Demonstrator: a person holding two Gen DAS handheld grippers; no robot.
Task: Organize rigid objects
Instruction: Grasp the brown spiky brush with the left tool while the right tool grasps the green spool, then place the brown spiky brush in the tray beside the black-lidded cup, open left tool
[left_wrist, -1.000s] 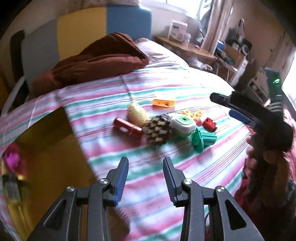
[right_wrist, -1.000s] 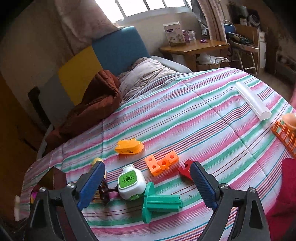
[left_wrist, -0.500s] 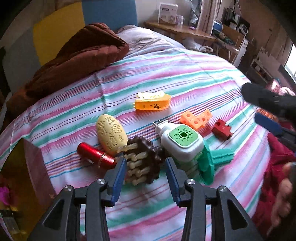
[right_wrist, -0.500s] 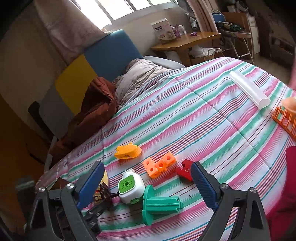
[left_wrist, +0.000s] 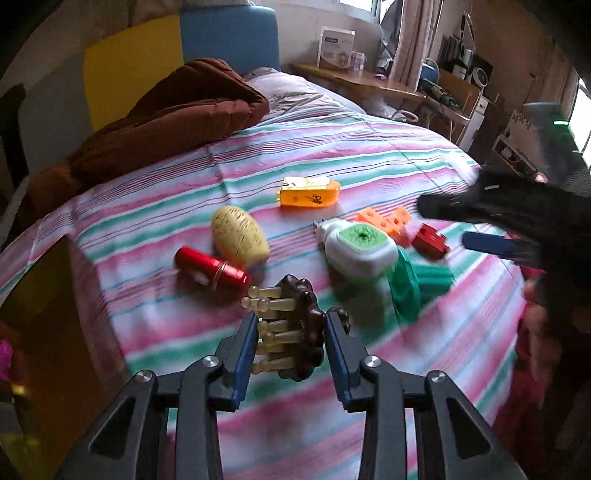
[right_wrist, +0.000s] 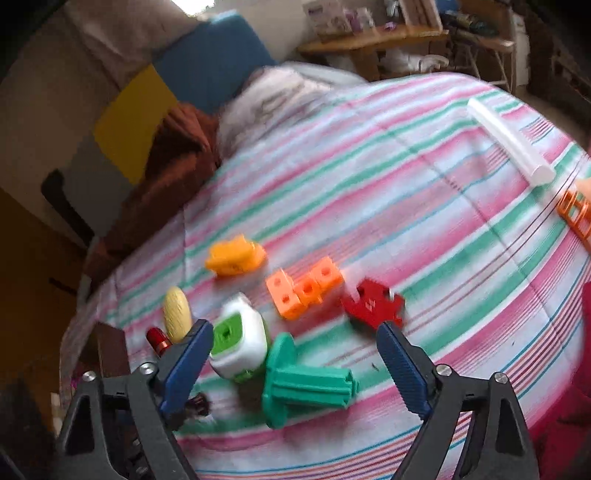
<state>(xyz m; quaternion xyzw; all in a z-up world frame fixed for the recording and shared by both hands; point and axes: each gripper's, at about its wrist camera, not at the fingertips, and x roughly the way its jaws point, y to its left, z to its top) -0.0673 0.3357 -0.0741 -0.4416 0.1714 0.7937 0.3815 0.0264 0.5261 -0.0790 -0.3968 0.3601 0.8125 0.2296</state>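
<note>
My left gripper (left_wrist: 290, 332) is shut on a dark brown massage brush with cream pegs (left_wrist: 291, 328), held just above the striped bedspread. Beyond it lie a red cylinder (left_wrist: 210, 267), a yellow oval scrubber (left_wrist: 239, 236), an orange case (left_wrist: 308, 192), a white-and-green plug-in device (left_wrist: 358, 247), orange cube blocks (left_wrist: 386, 219), a red block (left_wrist: 430, 242) and a green ribbed peg (left_wrist: 417, 284). My right gripper (right_wrist: 293, 354) is wide open and empty, hovering over the white-and-green device (right_wrist: 240, 341) and the green peg (right_wrist: 306, 387); it also shows at the right of the left wrist view (left_wrist: 491, 221).
A brown blanket (left_wrist: 166, 122) is heaped at the bed's head against a yellow and blue headboard. A white tube (right_wrist: 509, 140) and an orange basket (right_wrist: 574, 216) lie at the bed's right side. A wooden desk (left_wrist: 354, 79) stands behind.
My left gripper moved forward and closed on the brown massage brush, lifting it slightly. My right gripper moved closer and lower toward the toys, still open.
</note>
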